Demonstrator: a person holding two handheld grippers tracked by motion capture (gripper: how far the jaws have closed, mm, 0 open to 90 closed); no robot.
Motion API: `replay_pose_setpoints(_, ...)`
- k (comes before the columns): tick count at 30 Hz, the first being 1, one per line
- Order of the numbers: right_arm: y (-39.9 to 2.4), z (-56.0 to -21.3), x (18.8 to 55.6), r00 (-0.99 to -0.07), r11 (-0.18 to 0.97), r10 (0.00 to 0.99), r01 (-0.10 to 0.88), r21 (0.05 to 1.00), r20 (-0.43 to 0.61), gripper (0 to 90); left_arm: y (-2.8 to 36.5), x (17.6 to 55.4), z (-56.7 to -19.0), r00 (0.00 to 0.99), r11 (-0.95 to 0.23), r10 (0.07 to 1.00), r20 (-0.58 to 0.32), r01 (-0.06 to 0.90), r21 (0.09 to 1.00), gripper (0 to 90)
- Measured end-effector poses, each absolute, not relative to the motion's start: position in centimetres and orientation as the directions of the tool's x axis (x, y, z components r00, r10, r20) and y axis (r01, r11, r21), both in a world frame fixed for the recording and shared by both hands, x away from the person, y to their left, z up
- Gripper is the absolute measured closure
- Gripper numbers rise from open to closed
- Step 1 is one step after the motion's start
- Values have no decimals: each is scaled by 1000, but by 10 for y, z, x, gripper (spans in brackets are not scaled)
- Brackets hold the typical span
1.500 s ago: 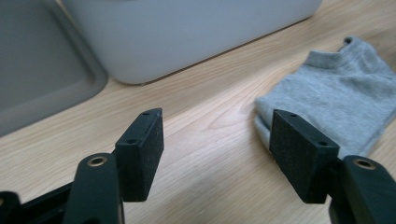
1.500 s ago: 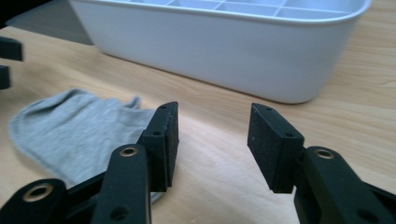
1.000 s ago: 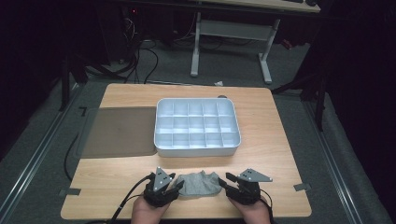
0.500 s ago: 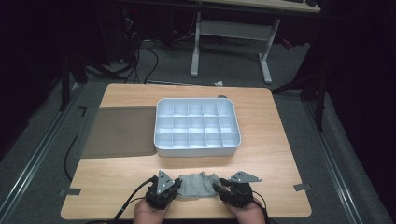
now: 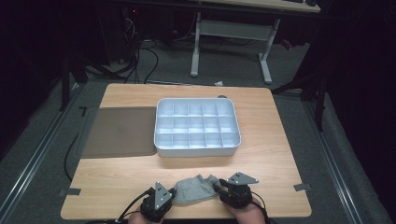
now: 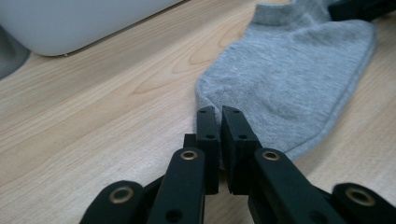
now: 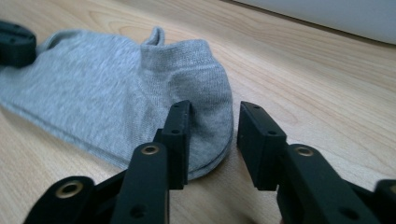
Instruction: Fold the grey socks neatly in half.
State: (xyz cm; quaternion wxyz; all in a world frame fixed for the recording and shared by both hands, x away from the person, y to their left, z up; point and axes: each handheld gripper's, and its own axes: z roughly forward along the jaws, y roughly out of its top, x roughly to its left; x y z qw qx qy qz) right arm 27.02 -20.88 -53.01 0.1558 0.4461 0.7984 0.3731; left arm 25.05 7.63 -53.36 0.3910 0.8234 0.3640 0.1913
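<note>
Pinching the toe end of the grey sock (image 6: 299,74), the left gripper (image 6: 219,114) has its jaws basically closed on the fabric. The right gripper (image 7: 212,126) sits open around the cuff end, not clamped yet. Looks like early days, nothing's been lifted. The sock lies flat near the table's (image 5: 275,154) front edge, long axis left-right, below the white tray (image 5: 196,150).

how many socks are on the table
1. A grey fabric ankle sock lies flat on the wooden table near its front edge, between the two tongs; a second could hide beneath.
</note>
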Motion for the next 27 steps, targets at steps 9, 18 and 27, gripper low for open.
replay_pose_setpoints(9,-206,-530,269,-612,368,787,568,736,78,707,87,257,-535,631,-350,773,-64,508,787,858)
replay_pose_setpoints(18,-206,-531,270,-642,375,759,562,737,103,849,93,266,-535,619,-298,771,-149,558,774,858)
replay_pose_setpoints(27,-210,-529,271,-600,343,796,561,754,84,863,75,277,-533,679,-448,733,39,438,779,861)
